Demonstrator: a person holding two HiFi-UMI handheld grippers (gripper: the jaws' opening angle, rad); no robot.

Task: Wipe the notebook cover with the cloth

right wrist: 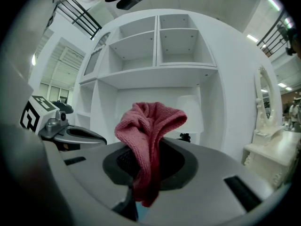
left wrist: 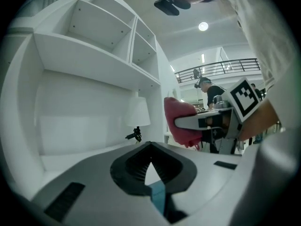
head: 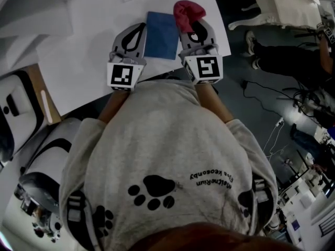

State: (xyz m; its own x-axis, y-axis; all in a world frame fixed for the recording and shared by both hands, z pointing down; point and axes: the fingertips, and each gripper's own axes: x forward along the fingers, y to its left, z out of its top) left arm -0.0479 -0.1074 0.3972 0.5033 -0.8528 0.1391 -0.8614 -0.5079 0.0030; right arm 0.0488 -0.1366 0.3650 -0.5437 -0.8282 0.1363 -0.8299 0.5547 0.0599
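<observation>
A blue notebook [head: 161, 34] lies flat on the white table [head: 78, 61], between my two grippers. My left gripper [head: 140, 29] rests just left of it, shut with nothing between its fingers. In the left gripper view, a sliver of the blue notebook [left wrist: 159, 199] shows under the left gripper [left wrist: 150, 146]. My right gripper [head: 196, 29] sits at the notebook's right edge, shut on a red cloth [head: 187, 12] that bunches out past its tips. In the right gripper view, the cloth [right wrist: 148, 131] stands up from the jaws and hangs down through them.
White open shelving [right wrist: 157, 51] rises behind the table, with a small white lamp [left wrist: 138, 113] at its foot. A seated person's legs [head: 293, 56] and cables [head: 272, 135] are on the floor to the right. White furniture [head: 21, 114] stands at the left.
</observation>
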